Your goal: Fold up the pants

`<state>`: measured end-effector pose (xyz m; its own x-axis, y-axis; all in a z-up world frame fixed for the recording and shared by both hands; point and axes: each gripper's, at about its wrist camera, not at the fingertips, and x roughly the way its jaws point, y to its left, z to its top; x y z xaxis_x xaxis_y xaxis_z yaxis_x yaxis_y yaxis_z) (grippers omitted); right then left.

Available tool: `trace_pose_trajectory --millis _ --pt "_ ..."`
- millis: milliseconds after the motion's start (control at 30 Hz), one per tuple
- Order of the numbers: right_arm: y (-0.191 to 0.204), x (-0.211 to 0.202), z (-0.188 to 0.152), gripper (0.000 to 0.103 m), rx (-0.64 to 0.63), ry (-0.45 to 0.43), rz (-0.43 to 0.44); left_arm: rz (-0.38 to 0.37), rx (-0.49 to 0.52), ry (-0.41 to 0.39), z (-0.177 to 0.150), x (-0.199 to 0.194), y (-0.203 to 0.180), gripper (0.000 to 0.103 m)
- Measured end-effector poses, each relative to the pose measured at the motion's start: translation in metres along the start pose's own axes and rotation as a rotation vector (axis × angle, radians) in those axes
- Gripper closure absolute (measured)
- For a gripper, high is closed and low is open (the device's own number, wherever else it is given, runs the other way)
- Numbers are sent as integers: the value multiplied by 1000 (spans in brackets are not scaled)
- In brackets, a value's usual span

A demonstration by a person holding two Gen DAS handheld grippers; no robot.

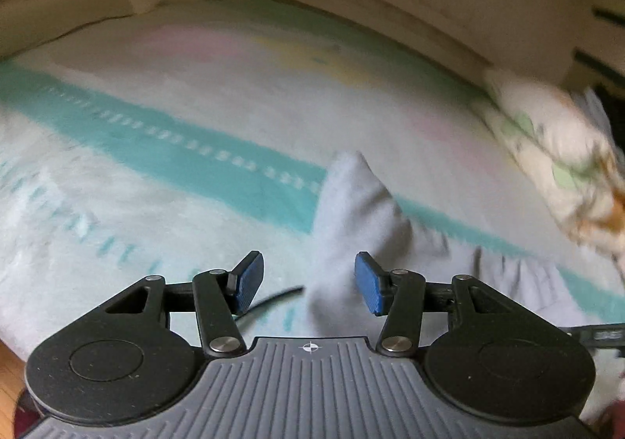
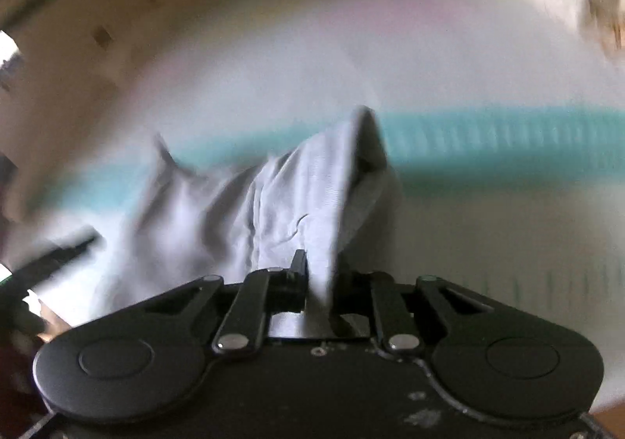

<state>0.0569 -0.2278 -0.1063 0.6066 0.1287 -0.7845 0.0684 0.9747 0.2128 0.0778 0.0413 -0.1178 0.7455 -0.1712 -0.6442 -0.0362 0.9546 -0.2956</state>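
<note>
Left wrist view: my left gripper [image 1: 308, 284] has jaws partway apart, nothing pinched; pale grey pants [image 1: 359, 212] peak up between/ahead of the pads, rest trails right over the bed [image 1: 156, 181] w/ teal-striped sheet. Pillow [image 1: 562, 157] far right. Right wrist view, blurry: my right gripper [image 2: 318, 282] jaws narrow, clamped on pants fabric, lifted in a bunch. Progress: early imo, pants crumpled, no clean fold yet; spreading + folding left.
</note>
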Motion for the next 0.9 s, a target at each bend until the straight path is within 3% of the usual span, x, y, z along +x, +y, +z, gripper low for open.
trace_pose_trajectory --millis 67,167,267,367,633,900 --pt "-2 9 -6 78 2 11 -20 -1 64 -1 -2 1 -10 53" --pt "-4 -3 0 60 39 -26 -32 10 146 -2 -3 3 -22 53" --pt "-4 -27 9 57 50 -168 -118 16 219 4 2 0 -35 53" --pt "2 -40 14 57 25 -291 -104 25 259 9 16 5 -44 52" --pt "50 0 21 60 -111 -277 -16 55 237 108 62 60 -39 52" --pt "67 30 35 62 -134 -285 2 42 199 187 73 114 -24 51"
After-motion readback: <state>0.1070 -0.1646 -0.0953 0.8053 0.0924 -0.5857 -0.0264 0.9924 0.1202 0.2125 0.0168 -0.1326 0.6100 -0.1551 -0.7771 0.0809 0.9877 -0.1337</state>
